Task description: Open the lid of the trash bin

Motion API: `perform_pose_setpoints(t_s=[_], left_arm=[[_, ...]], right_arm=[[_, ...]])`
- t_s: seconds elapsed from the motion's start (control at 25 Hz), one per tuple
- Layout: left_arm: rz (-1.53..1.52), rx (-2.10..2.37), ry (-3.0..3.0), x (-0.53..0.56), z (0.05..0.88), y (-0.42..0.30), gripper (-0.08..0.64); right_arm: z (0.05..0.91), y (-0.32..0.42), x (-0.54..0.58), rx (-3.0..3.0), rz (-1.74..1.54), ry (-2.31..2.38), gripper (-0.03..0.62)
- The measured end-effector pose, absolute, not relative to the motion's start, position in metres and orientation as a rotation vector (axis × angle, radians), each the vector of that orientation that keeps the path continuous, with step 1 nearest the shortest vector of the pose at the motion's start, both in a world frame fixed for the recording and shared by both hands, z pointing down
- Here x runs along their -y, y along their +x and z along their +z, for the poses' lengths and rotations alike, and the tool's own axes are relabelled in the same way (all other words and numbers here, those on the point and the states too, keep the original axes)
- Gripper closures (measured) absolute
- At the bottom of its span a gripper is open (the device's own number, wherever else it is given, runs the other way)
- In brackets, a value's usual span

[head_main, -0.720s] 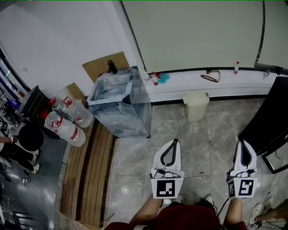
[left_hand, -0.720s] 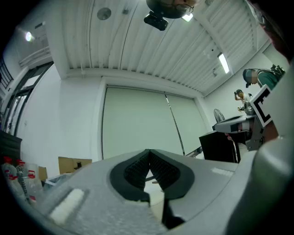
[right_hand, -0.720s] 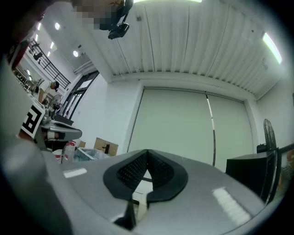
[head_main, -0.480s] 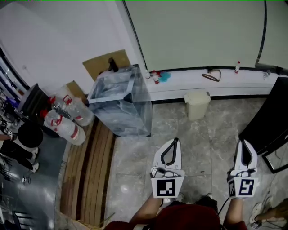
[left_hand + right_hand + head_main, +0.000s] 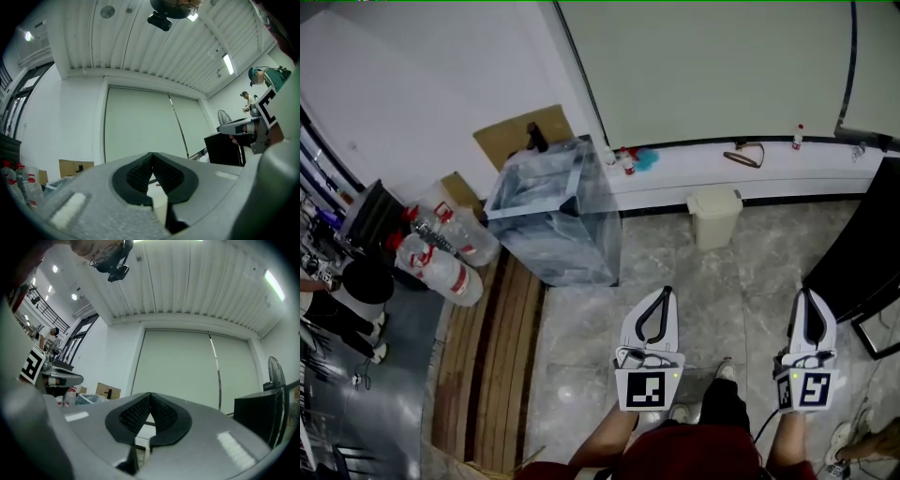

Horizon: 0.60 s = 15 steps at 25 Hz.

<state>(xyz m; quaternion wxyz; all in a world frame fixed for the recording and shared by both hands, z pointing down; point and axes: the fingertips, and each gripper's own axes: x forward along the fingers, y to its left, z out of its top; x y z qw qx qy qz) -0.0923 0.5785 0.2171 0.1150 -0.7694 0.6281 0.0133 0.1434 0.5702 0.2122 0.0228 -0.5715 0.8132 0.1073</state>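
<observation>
Beige, boxy plastic trash bin [image 5: 713, 219]

**Head view:** soft, even indoor light, sharp throughout. The floor [image 5: 741, 281] shows a dull sheen and only faint shadows, and it darkens toward 8 o'clock.

**Gripper views:** heavy fisheye bending, with a black rim all round. A ceiling lamp [image 5: 228, 64] glares at 2 o'clock in the left gripper view, a second lamp [image 5: 274, 284] at 1 o'clock in the right. The left gripper [image 5: 152, 154] and the right gripper [image 5: 150, 394] blur at 6 o'clock.
</observation>
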Motion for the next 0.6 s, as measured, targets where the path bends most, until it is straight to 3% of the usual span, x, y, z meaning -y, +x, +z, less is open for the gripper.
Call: perform_pose_setpoints(t_s=[0.6], left_arm=[[-0.014,-1.8,-2.257,-0.451,0.223,-0.047,0.555]], right_arm=[[0.234,0.193,-0.444,-2.502,0.25,-1.82,0.592]])
